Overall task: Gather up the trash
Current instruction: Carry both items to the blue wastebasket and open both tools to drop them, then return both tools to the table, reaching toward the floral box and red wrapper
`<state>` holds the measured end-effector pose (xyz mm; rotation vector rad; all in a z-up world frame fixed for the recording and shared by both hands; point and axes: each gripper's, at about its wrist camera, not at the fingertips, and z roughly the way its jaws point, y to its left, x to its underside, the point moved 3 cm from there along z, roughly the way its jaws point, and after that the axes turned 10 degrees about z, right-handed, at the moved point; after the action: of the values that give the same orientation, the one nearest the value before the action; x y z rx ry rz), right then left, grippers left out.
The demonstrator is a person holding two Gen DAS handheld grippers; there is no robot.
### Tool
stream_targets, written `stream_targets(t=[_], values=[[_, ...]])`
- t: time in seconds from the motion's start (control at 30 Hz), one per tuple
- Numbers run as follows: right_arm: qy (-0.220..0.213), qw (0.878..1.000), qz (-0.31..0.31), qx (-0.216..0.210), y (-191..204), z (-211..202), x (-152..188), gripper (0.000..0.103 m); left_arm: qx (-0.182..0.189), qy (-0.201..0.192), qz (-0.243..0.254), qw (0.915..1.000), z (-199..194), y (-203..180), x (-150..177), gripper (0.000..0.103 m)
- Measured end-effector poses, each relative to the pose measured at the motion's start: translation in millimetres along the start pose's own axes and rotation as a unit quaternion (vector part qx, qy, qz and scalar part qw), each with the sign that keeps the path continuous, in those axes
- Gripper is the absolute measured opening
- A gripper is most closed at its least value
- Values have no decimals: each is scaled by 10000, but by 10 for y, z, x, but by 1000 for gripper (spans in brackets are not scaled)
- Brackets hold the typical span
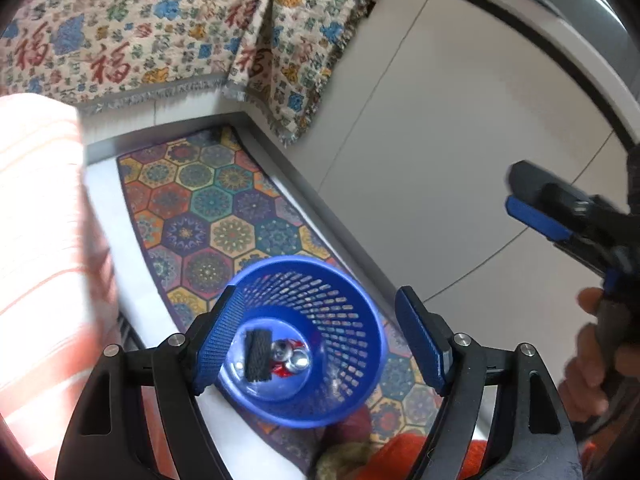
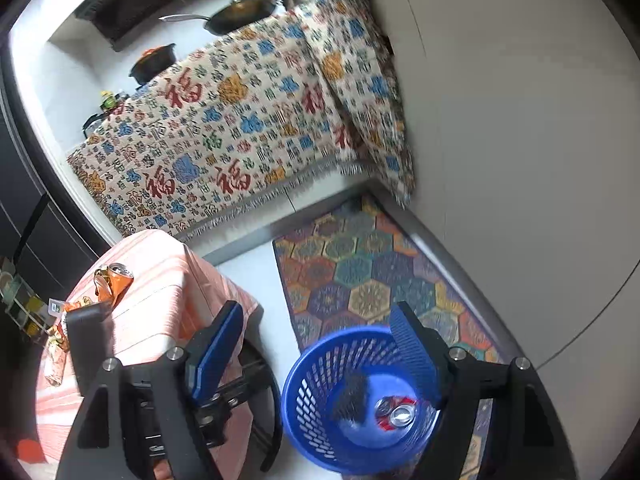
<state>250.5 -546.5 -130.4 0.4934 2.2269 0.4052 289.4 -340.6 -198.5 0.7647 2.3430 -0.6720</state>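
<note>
A blue mesh trash basket [image 1: 348,320] stands on the floor at the edge of a patterned rug; it also shows in the right wrist view [image 2: 316,408]. Inside it lie a crushed red can [image 1: 290,360] [image 2: 396,414] and a black textured piece [image 1: 258,354] [image 2: 352,398]. My left gripper [image 1: 320,340] is open and empty above the basket. My right gripper [image 2: 316,344] is open and empty, above the basket's left rim. It shows from the side in the left wrist view [image 1: 536,216]. A crushed orange can [image 2: 114,282] and snack wrappers [image 2: 60,328] lie on a pink suitcase [image 2: 160,292].
A hexagon-patterned rug [image 1: 208,208] [image 2: 360,264] lies along the grey floor. A counter draped in a patterned cloth [image 2: 224,128] [image 1: 140,28] carries a wok [image 2: 240,14] and a black pot [image 2: 154,62]. A white wall panel [image 2: 520,120] is at the right.
</note>
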Motion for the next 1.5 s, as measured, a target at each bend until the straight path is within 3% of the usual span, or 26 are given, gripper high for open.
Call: stream_targets(t=[0.17,0.37,0.5,0.67,0.77,0.87,0.97,1.23,1.5], values=[[-240,9974,-675,123,283,-93,26,78,-306,-227,-100,9992,-628,156,213,92],[-357,9862,-1607,-161,1012,-143,299,80,-1203,-112,-147,9926,-1374,649,760,95],[57,9742,-2147,-692,1690,-9,711,80,-2045,230,-313,9781,-1775,1137,1181,95],[985,9509,-2677,-1200,2376,296,1408,80,-2632,387,-914,9596,-2195,1779,1553,95],[1423,9342,-3081,-1100,2575,484,1796,80,-2804,388,-1127,9525,-2324,2016,1654,96],[1677,9254,-3276,-900,2656,671,2007,81,-2998,470,-1073,9468,-2337,2106,1715,99],[1582,9250,-3353,-826,2756,732,2056,82,-3083,431,-927,9458,-2363,2110,1801,103],[1595,9340,-3140,-598,2963,1005,1984,103,-2919,418,-712,9529,-2498,2168,1841,103],[1560,9389,-3032,-481,3057,1248,1849,103,-3136,297,-1156,9420,-2702,2532,1898,103]])
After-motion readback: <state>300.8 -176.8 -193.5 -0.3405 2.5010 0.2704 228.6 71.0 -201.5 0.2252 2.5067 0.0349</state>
